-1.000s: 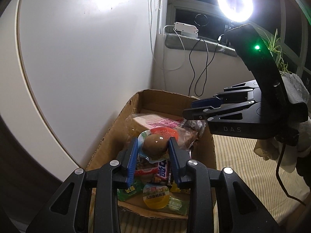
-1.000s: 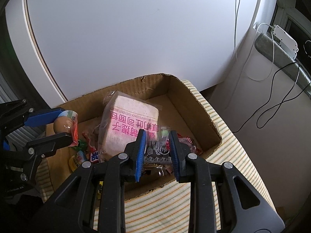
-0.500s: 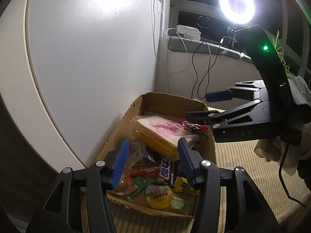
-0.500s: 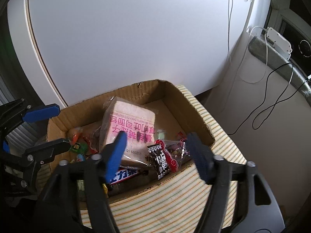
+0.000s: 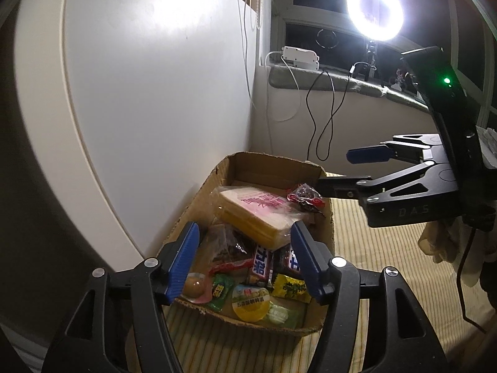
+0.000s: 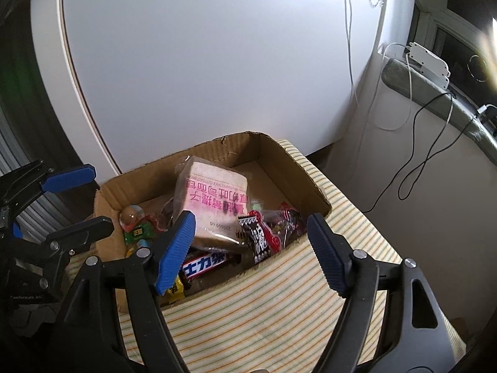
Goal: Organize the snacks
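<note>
A cardboard box (image 5: 273, 164) (image 6: 298, 158) on a striped cloth holds several snacks: a wrapped bread loaf (image 5: 254, 214) (image 6: 214, 199), a packed egg (image 5: 194, 287) (image 6: 130, 216), chocolate bars (image 5: 262, 264) (image 6: 203, 262), a yellow jelly cup (image 5: 250, 303), and dark red-edged packets (image 5: 304, 197) (image 6: 264, 233). My left gripper (image 5: 245, 259) is open and empty above the box's near end; it also shows in the right wrist view (image 6: 74, 199). My right gripper (image 6: 250, 247) is open and empty above the box's side; it also shows in the left wrist view (image 5: 348, 169).
A large white panel (image 5: 149, 99) stands right behind the box. A window sill with a white power strip (image 5: 299, 57) and dangling cables is at the far corner. A bright ring light (image 5: 374, 11) shines above. The striped cloth (image 6: 279, 304) stretches around the box.
Both grippers opened and let go: the left dropped the egg pack, the right the dark packet, both into the box. Both then pulled back and up from the box.
</note>
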`<state>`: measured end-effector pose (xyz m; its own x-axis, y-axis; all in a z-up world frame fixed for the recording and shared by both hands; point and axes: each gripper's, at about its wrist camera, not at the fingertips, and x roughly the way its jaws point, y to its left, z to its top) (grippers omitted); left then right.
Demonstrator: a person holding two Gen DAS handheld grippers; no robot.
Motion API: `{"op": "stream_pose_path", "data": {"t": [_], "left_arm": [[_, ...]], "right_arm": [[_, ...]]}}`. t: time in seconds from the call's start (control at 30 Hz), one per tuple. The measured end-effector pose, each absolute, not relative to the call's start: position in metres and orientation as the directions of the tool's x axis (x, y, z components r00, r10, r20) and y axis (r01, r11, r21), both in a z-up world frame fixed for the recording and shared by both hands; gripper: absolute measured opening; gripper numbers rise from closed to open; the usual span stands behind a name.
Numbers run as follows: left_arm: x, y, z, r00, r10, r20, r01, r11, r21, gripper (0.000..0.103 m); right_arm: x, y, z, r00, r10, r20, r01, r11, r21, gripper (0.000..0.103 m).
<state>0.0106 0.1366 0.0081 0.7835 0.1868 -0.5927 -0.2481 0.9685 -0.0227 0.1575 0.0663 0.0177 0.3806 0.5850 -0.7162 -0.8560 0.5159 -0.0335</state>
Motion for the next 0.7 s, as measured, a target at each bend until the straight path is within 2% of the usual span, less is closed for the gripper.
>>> {"op": "stream_pose_path", "data": {"t": [0.07,0.2,0.37,0.47,0.7], "left_arm": [[0.006,0.134,0.009,0.785,0.193,-0.589,-0.255,0.967,-0.023,0.069],[-0.005,0.130,0.011,0.785,0.204,-0.585,-0.267,0.963,-0.022,0.071],[-0.017,0.123,0.011,0.777,0.230,-0.586,-0.285,0.959,-0.001,0.080],[-0.024,0.121,0.010,0.772,0.237,-0.590,-0.295,0.955,-0.003,0.080],[-0.035,0.117,0.010,0.764,0.243,-0.598,-0.310,0.951,-0.011,0.080]], "right_arm": [[0.153,0.060,0.021,0.388,0.590,-0.708,-0.853,0.520,-0.034,0.077],[0.142,0.044,0.025,0.400,0.603,-0.691,-0.846,0.532,-0.025,0.077],[0.130,0.022,0.026,0.429,0.606,-0.670,-0.822,0.569,-0.012,0.078],[0.121,0.009,0.025,0.451,0.608,-0.653,-0.809,0.587,-0.012,0.094],[0.098,-0.015,0.021,0.512,0.591,-0.623,-0.780,0.624,-0.049,0.096]]}}
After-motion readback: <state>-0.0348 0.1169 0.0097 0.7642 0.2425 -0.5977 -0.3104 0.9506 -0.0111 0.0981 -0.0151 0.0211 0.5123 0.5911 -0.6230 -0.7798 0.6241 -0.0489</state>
